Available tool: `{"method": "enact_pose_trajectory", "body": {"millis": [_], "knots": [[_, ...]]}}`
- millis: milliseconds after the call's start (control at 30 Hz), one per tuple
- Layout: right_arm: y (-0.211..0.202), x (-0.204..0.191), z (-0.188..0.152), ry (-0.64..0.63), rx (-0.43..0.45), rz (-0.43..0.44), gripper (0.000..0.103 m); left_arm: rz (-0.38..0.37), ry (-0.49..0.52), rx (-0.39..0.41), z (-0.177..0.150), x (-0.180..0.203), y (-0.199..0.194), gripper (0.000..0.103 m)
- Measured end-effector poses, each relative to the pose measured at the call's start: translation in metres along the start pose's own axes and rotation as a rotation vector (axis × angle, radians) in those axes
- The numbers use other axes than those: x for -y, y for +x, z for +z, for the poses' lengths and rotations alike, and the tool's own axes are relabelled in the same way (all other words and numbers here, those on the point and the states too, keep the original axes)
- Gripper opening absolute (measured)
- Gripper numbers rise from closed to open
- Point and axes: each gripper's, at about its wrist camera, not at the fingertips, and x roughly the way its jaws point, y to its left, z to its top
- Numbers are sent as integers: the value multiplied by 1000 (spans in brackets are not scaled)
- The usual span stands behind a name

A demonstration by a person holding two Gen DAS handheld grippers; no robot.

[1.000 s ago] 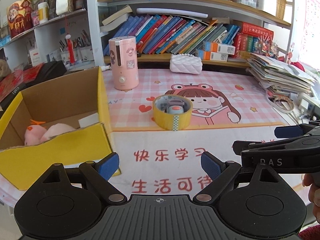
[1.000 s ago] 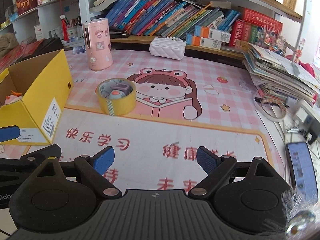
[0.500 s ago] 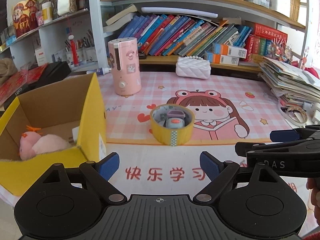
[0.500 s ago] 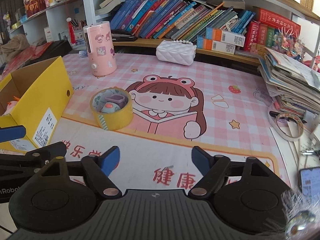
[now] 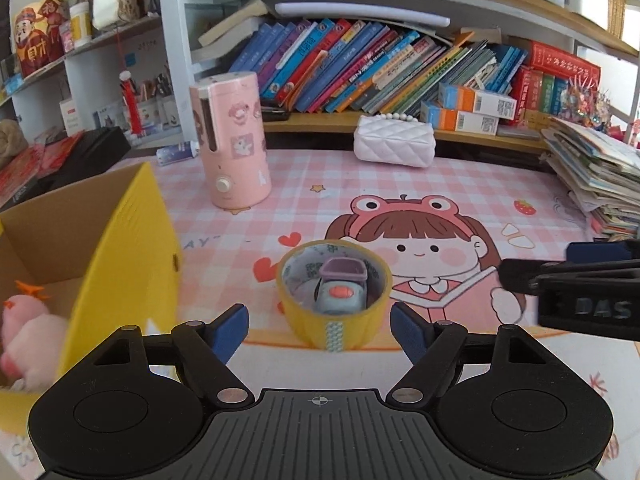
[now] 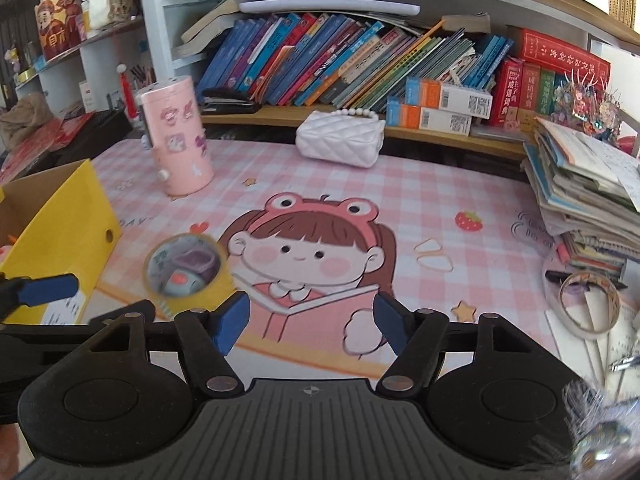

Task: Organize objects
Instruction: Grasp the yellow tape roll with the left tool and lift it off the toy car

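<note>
On the pink checked mat (image 5: 460,184), a yellow tape roll (image 5: 335,322) lies flat on its side with a small grey-and-purple toy (image 5: 340,292) sitting inside its ring. From the left wrist view the roll is just ahead of the left gripper (image 5: 320,332), roughly centred between its blue pads (image 5: 230,330). The jaws are spread and closing, and the pads stand clear of the roll on both sides, touching nothing.

To the left of the roll stands a yellow box (image 5: 132,264), open at the top, with a pink plush (image 5: 28,336) lying inside. A pink cylinder (image 5: 234,140) stands upright farther back on the mat, and a white quilted purse (image 5: 394,146) rests near the bookshelf (image 5: 360,68). A stack of papers (image 5: 596,184) is piled at the right edge.

From the right wrist view, the right gripper (image 6: 312,324) hangs over the printed cartoon girl (image 6: 304,256), well to the right of the roll (image 6: 188,272), which looks blurred here. Its jaws are parted and closing too, with only bare mat (image 6: 440,188) between the pads (image 6: 390,322). One blue finger of the left gripper (image 6: 48,289) pokes in at the left edge, beside the box (image 6: 68,232). A loose band (image 6: 588,308) lies on the desk at far right, by the papers (image 6: 588,200). The right gripper's finger (image 5: 600,252) shows in the left view, right of the roll and apart from it.
</note>
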Motion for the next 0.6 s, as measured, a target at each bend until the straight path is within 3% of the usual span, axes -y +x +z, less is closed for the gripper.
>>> {"method": "enact_pose_trajectory", "body": {"millis": [100,233,333,600], "knots": [[2,7,4,6,6,-9,67,18,11,-9,3,3,15,80],[4,15,3,15,-6,-13,67,42,16,-9,7,8,31,100],[7,19,2,21,-19,-14,67,54,31,-4,8,11,43,101],[5,25,-4,25,-41,-11,67,15,6,-86,11,12,78,99]]}}
